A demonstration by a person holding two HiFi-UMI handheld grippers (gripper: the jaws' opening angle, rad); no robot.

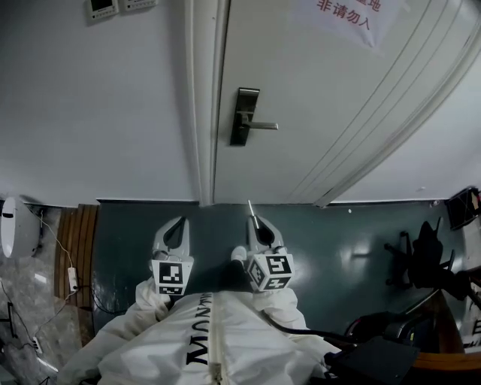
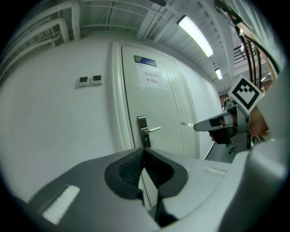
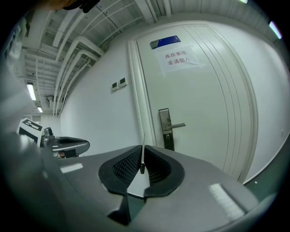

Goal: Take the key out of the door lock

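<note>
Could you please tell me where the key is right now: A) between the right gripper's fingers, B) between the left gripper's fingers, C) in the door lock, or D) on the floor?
A: the thin key stands edge-on, pinched between the fingers of the right gripper, away from the door lock; the left gripper is shut on nothing.

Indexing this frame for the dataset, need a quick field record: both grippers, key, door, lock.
left gripper: jaws together, nothing between them
right gripper: shut on key
key: thin metal blade, edge-on between the pads, tip sticking out ahead
door: closed, white, paper notice near the top
lock plate: dark, with lever handle level
keyhole: too small to tell what is in it
gripper position: both apart from the door, pointed toward it
</note>
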